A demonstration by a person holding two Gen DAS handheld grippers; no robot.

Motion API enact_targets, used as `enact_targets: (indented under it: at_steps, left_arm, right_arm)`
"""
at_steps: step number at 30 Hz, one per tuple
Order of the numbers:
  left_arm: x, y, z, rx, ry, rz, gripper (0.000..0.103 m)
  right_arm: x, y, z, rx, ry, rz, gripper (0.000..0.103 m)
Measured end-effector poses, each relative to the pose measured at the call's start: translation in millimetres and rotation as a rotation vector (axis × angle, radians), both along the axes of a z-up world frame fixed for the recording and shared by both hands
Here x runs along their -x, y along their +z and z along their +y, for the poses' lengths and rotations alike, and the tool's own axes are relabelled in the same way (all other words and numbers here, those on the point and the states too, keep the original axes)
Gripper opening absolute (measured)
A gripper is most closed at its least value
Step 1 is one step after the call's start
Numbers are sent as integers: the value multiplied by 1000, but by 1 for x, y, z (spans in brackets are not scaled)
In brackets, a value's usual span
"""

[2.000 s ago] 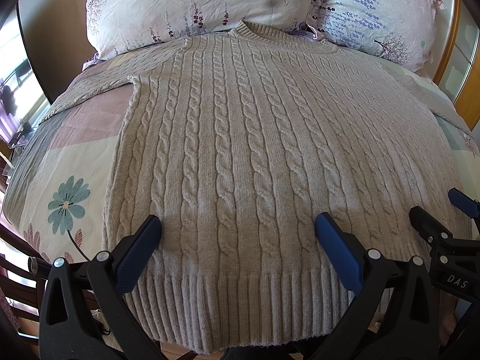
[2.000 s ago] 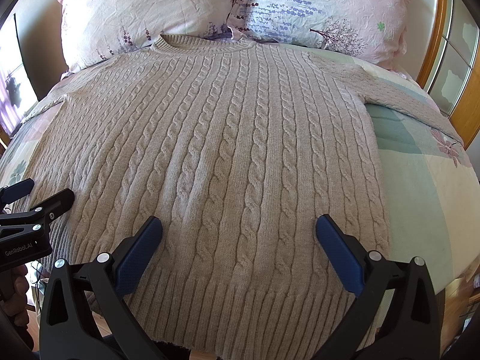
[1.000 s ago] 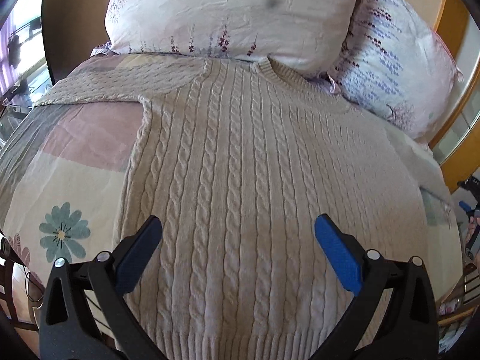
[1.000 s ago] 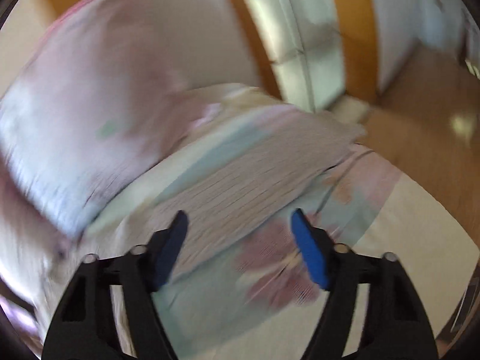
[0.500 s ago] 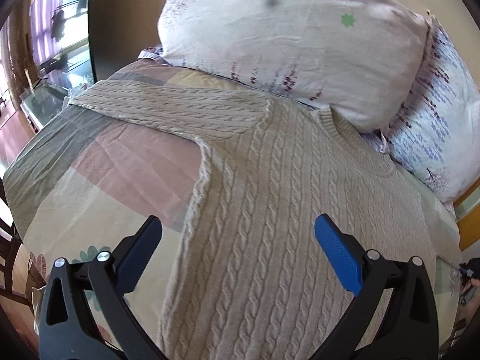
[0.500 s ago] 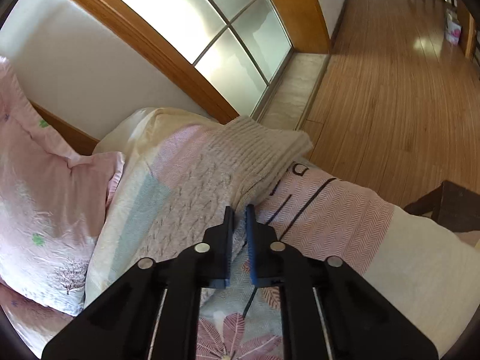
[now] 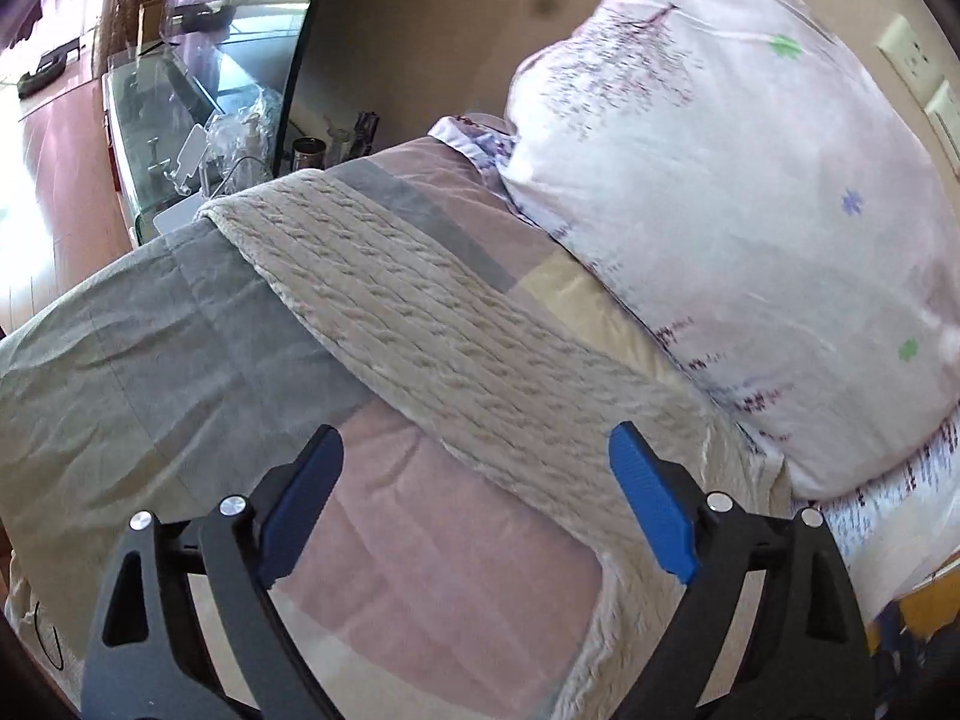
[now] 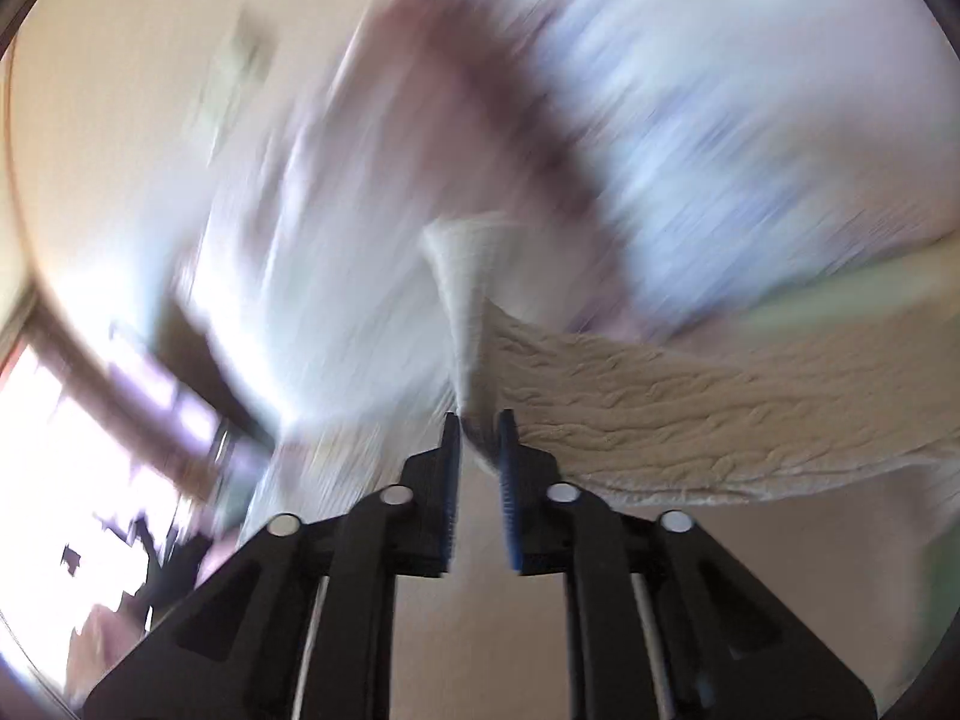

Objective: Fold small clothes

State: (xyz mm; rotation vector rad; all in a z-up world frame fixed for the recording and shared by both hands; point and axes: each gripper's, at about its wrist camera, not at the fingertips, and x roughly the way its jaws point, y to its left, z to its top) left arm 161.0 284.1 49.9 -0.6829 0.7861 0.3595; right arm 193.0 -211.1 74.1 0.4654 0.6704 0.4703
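Observation:
A beige cable-knit sweater lies on a patchwork bedspread (image 7: 150, 372). In the left wrist view its left sleeve (image 7: 432, 336) runs flat from the bed's edge down toward the body. My left gripper (image 7: 474, 480) is open and empty, just above the sleeve near the armpit. In the blurred right wrist view my right gripper (image 8: 478, 438) is shut on the right sleeve (image 8: 660, 420) near its ribbed cuff (image 8: 468, 264) and holds it lifted off the bed.
A floral pillow (image 7: 750, 192) leans at the head of the bed to the right of the left sleeve. A glass side table (image 7: 180, 138) with small items stands beyond the bed's left edge. The right wrist view is motion-blurred.
My left gripper has swung left from the sweater's body to its left sleeve, still open. My right gripper closed on the right sleeve's cuff and has lifted it, swinging quickly.

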Motion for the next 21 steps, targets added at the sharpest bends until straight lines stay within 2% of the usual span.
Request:
enact_targets:
  at_steps: [1, 2, 5, 8, 9, 11, 14, 15, 17, 18, 19, 20, 21]
  left_arm:
    - [-4, -4, 14, 9, 20, 5, 85]
    - [-8, -8, 27, 21, 39, 10, 83]
    - [-16, -22, 63, 82, 95, 28, 75]
    - [-19, -37, 101, 151, 165, 35, 69]
    - [-19, -39, 112, 174, 187, 6, 66]
    - [-20, -40, 129, 217, 228, -18, 66]
    - [-23, -46, 156, 302, 302, -48, 57]
    - [-24, -46, 160, 313, 318, -45, 51]
    - [-32, -46, 166, 303, 319, -21, 32]
    - [-39, -44, 166, 278, 303, 5, 14]
    - [-46, -40, 163, 239, 282, 34, 9]
    - [-52, -31, 155, 188, 252, 43, 8]
    - [-61, -16, 139, 119, 184, 29, 7]
  right_arm:
    - [-3, -19, 40, 6, 106, 78, 41]
    - [0, -28, 58, 5, 144, 119, 53]
    - [8, -41, 74, 16, 160, 157, 72]
    - [5, -45, 53, 76, 85, 183, 74]
    - [-1, -49, 41, 81, 43, 203, 74]
    - [10, -53, 8, 62, -52, 248, 76]
    - [18, -58, -29, 20, -159, 289, 77]
    - [23, -61, -36, 16, -186, 295, 78]
    - [30, -64, -43, 19, -209, 302, 78]
    - [35, -68, -42, 19, -209, 303, 78]
    - [35, -70, -43, 20, -208, 308, 78]
    - [38, -72, -43, 22, -205, 309, 79]
    - [39, -73, -44, 25, -201, 309, 79]
